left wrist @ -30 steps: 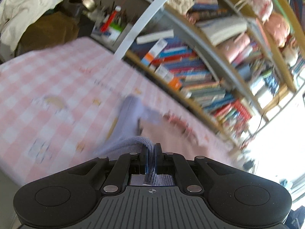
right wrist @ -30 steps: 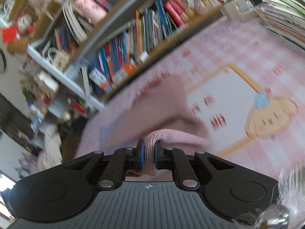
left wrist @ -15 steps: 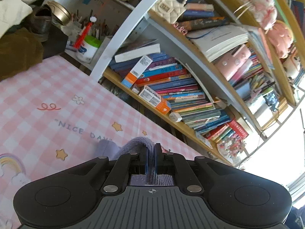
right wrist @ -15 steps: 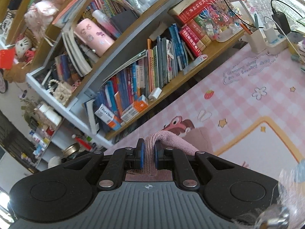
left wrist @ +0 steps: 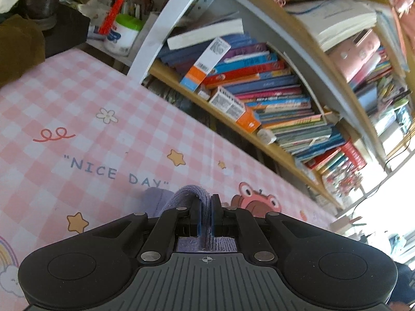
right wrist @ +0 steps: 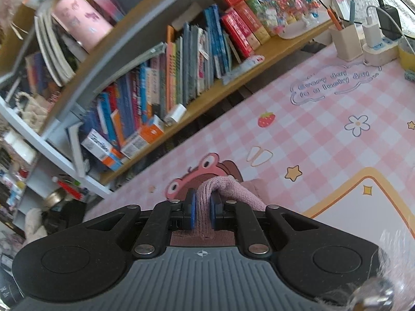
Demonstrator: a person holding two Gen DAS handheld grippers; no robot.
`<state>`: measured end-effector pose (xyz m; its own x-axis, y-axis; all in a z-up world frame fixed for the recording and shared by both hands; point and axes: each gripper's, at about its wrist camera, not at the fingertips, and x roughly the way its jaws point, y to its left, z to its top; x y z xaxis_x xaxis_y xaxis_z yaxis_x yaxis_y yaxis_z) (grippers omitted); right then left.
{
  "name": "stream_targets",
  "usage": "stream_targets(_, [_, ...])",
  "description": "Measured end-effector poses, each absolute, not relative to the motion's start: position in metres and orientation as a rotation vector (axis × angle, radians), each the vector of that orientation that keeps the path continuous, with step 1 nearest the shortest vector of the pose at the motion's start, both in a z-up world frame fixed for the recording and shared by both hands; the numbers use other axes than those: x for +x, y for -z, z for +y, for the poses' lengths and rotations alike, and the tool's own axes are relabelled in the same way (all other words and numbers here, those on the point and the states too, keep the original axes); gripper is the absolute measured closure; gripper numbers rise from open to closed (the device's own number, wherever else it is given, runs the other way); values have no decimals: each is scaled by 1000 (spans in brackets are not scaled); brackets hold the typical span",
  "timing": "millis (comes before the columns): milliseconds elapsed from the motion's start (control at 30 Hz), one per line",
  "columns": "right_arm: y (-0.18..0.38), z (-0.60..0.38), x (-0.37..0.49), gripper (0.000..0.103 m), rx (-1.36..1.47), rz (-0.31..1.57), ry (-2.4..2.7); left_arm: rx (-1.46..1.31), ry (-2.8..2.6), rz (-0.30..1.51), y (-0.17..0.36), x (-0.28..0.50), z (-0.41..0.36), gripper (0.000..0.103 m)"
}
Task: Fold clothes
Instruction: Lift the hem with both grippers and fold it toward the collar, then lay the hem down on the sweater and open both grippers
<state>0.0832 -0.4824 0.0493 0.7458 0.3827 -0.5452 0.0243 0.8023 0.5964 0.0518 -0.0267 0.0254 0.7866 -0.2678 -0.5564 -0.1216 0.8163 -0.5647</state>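
In the left wrist view, my left gripper (left wrist: pixel 206 202) is shut on a fold of lavender knit cloth (left wrist: pixel 185 193) that loops over the fingertips; a little more of it shows just to the left. In the right wrist view, my right gripper (right wrist: pixel 203 197) is shut on a fold of pink knit cloth (right wrist: pixel 233 189) that drapes off to the right. Both grippers hang low over a pink checked table mat (left wrist: pixel 77 98) printed with cartoons, and both point toward the bookshelf. The rest of the garment is hidden beneath the gripper bodies.
A crowded bookshelf (left wrist: pixel 259 90) runs along the mat's far edge, also seen as the bookshelf (right wrist: pixel 160 83) in the right wrist view. A green-lidded jar (left wrist: pixel 124 36) and a dark shoe (left wrist: pixel 41 2) stand far left. A white pen holder (right wrist: pixel 346 41) and a power strip (right wrist: pixel 378 49) stand far right.
Both grippers have carried their folds across the mat toward the bookshelf, which now looms closer. The spread cloth seen ahead of them a second ago is out of view.
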Motion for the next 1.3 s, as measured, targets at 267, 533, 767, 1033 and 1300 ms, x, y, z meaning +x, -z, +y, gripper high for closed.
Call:
stream_targets(267, [-45, -479, 95, 44, 575, 733, -143, -540, 44, 646, -25, 63, -28, 50])
stream_targets(533, [-39, -473, 106, 40, 452, 751, -92, -506, 2, 673, -12, 67, -14, 55])
stream_targets(767, [-13, -454, 134, 57, 248, 793, -97, -270, 66, 698, -1, 89, -54, 57])
stream_targets(1033, [-9, -466, 151, 98, 323, 799, -158, -384, 63, 662, 6, 90, -36, 99])
stream_targets(1300, [16, -461, 172, 97, 346, 842, -147, -443, -28, 646, 20, 85, -29, 99])
